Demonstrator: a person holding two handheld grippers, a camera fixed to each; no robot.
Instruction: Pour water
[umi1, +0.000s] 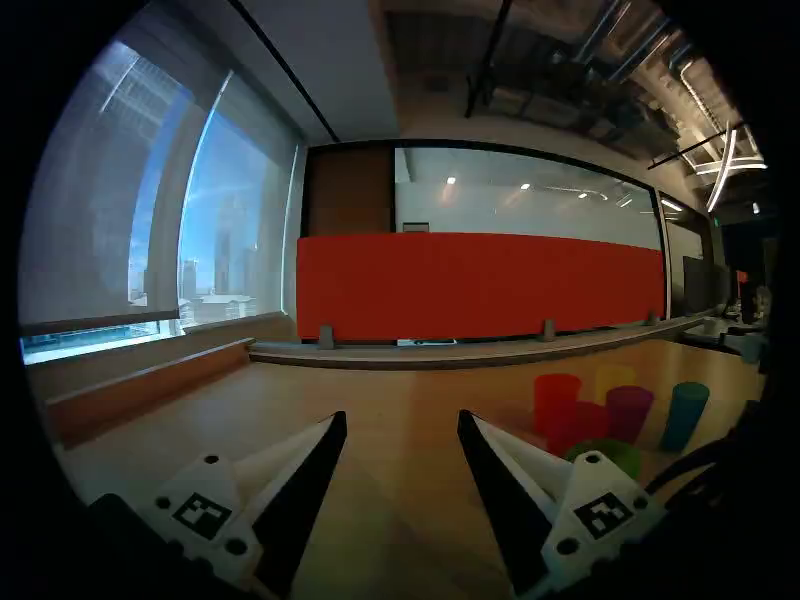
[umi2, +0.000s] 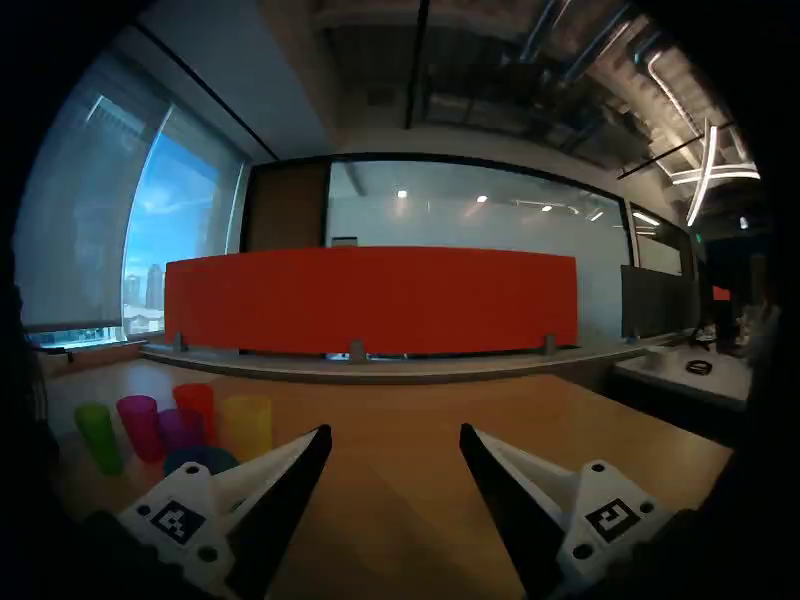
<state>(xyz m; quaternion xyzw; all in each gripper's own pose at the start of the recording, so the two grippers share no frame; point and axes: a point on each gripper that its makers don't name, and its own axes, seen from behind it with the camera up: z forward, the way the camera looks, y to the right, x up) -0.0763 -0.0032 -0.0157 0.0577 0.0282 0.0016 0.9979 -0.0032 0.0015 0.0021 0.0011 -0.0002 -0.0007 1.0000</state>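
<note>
Several coloured plastic cups stand in a cluster on the wooden table. In the left gripper view an orange cup (umi1: 556, 398), a yellow cup (umi1: 614, 378), a magenta cup (umi1: 629, 411) and a teal cup (umi1: 685, 414) sit to the right, beyond the right finger. My left gripper (umi1: 402, 425) is open and holds nothing. In the right gripper view the same cluster lies at the left: a green cup (umi2: 98, 435), a magenta cup (umi2: 138, 424), an orange cup (umi2: 195, 402) and a yellow cup (umi2: 246, 425). My right gripper (umi2: 395, 437) is open, with bare table between its fingers.
A red divider panel (umi1: 480, 285) runs along the table's far edge (umi1: 450, 352), with glass behind it. Large windows (umi1: 150, 230) are on the left. A neighbouring desk (umi2: 690, 372) with small items stands at the right.
</note>
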